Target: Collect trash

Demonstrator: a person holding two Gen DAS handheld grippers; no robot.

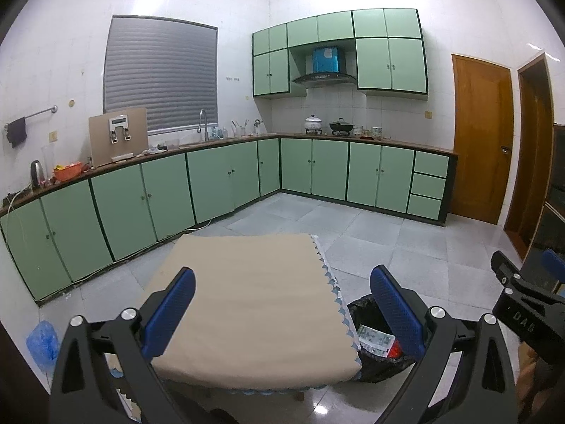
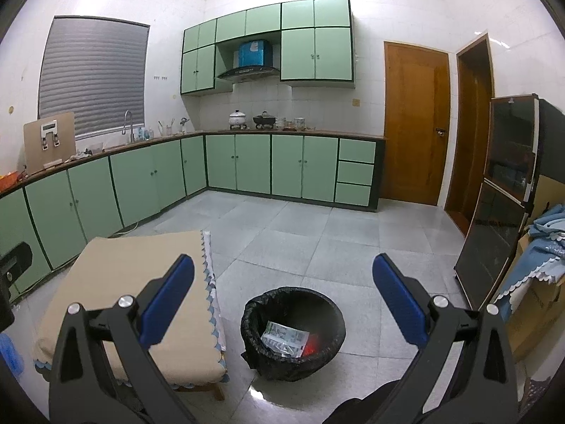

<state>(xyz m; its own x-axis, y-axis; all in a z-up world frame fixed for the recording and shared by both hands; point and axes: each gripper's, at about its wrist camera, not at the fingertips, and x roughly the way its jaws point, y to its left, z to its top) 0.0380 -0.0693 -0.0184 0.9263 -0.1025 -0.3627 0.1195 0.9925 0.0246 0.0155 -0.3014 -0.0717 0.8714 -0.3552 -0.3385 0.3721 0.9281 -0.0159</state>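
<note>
Both the left gripper (image 1: 282,304) and right gripper (image 2: 282,300) hover with fingers spread and empty near the round black-lined trash bin (image 2: 317,304) beside the beige cloth-covered desk (image 2: 141,282), where a low swing could tip it, spilling its crumpled wrappers (image 2: 284,339).

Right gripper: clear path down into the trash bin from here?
Probably yes. The right gripper is open and empty above the black-lined bin, whose mouth is uncovered; the beige-covered table sits off to its left.
</note>
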